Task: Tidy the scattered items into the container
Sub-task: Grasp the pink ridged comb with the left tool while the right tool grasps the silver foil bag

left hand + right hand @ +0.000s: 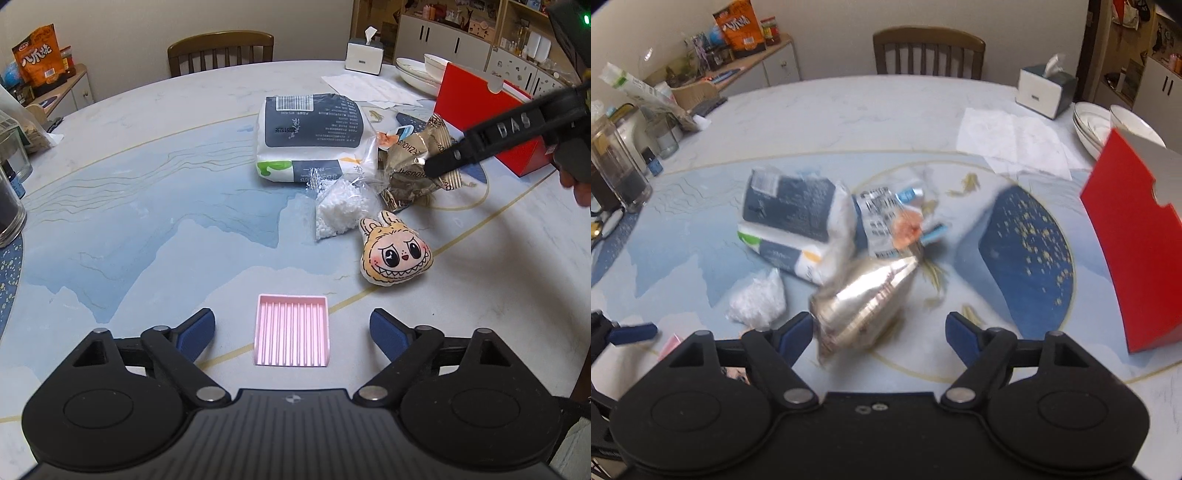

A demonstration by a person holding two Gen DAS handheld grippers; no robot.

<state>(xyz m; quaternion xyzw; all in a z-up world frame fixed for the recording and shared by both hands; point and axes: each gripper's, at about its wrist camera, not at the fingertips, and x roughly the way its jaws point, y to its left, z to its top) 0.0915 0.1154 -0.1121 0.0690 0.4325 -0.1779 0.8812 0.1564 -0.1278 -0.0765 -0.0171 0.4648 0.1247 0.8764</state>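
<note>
My left gripper (291,332) is open, its blue pads either side of a pink ribbed tray (291,334) on the table. My right gripper (879,332) is open just above a crumpled gold foil packet (864,299); the packet (417,162) also shows in the left wrist view under the right gripper's finger (480,144). A tissue pack (306,136), a clear bag of white pellets (340,210) and a plush monster face (395,254) lie nearby. A red box (1137,240) stands open at the right.
A tissue box (364,55), paper napkins (1012,140) and stacked white bowls (1097,125) sit at the back right. Glass jars (617,170) stand at the left table edge. A wooden chair (221,48) is at the far side.
</note>
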